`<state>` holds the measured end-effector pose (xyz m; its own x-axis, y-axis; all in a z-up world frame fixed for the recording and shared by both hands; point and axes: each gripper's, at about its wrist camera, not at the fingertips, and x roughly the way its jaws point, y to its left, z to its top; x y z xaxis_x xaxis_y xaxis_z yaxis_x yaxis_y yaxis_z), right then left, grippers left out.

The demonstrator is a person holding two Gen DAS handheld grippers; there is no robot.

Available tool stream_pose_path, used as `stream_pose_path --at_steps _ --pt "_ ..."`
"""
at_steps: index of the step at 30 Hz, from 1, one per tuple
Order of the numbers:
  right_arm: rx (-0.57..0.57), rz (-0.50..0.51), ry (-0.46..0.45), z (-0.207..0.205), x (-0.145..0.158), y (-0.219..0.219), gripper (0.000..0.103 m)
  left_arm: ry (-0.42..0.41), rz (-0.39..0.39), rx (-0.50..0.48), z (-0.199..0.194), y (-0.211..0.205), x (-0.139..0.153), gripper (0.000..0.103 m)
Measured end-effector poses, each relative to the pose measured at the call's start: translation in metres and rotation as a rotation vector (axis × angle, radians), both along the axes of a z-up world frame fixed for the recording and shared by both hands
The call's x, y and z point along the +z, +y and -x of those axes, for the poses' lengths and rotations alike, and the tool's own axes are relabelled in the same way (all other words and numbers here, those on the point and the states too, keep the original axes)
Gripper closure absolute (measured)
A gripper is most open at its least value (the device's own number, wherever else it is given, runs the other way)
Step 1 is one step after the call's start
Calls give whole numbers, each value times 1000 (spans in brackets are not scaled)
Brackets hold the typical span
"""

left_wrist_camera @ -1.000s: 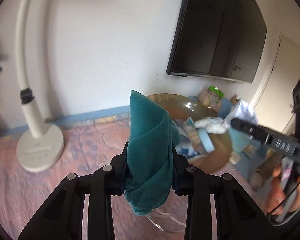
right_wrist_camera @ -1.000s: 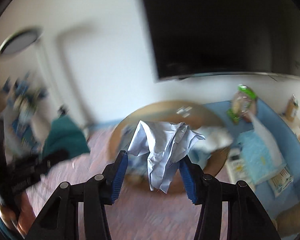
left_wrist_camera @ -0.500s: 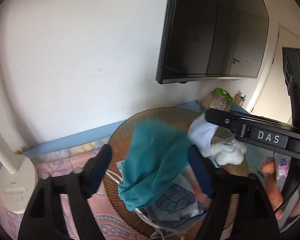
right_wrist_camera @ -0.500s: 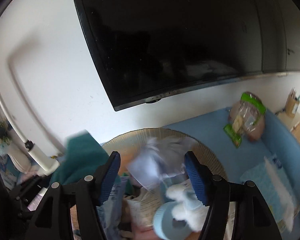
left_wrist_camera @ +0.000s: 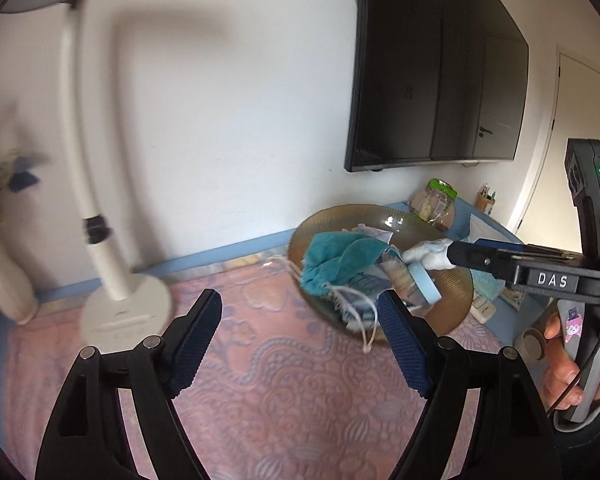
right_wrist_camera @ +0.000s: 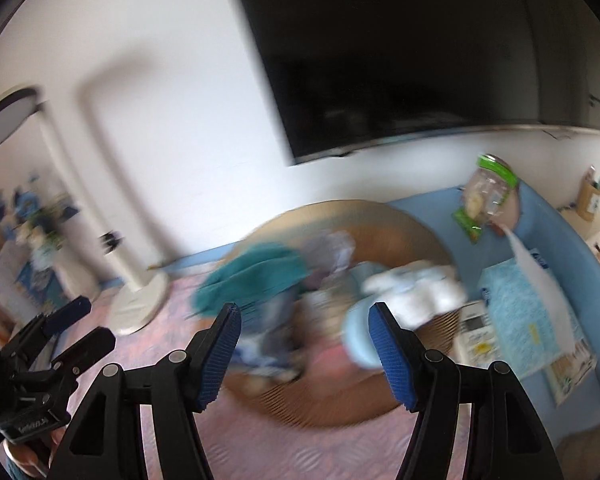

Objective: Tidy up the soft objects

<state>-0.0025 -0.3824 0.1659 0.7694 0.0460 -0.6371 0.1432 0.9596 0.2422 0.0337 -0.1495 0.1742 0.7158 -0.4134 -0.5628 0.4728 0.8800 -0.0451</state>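
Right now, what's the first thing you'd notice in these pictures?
The teal cloth jumps out, heaped with other soft things in the round brown basket on the pink bedspread. Both the left gripper and right gripper are open and empty. A big black TV hangs on the wall above.

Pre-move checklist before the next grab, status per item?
1. Left gripper open and holding nothing: ok.
2. Right gripper open and holding nothing: ok.
3. Teal cloth lies in the woven tray: ok.
4. Pale cloth lies in the tray: ok, though blurred.
5. Drawstring inside the tray: not ok, it trails over the near rim.
6. More soft objects left on the pink bedspread: cannot tell; none visible, but the right wrist view is blurred.
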Motion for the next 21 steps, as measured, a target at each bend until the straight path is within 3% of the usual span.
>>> stream_pose_path --at_steps 6,12,16,21 --pt "115 6 -27 26 7 68 38 -47 -24 112 44 64 27 24" --pt "216 -4 47 24 -28 137 38 -56 -65 261 57 122 39 17" --pt "247 70 103 21 -65 175 38 -2 -79 330 52 134 -5 16" --pt "254 131 173 19 -111 194 38 122 -40 412 42 135 -98 16"
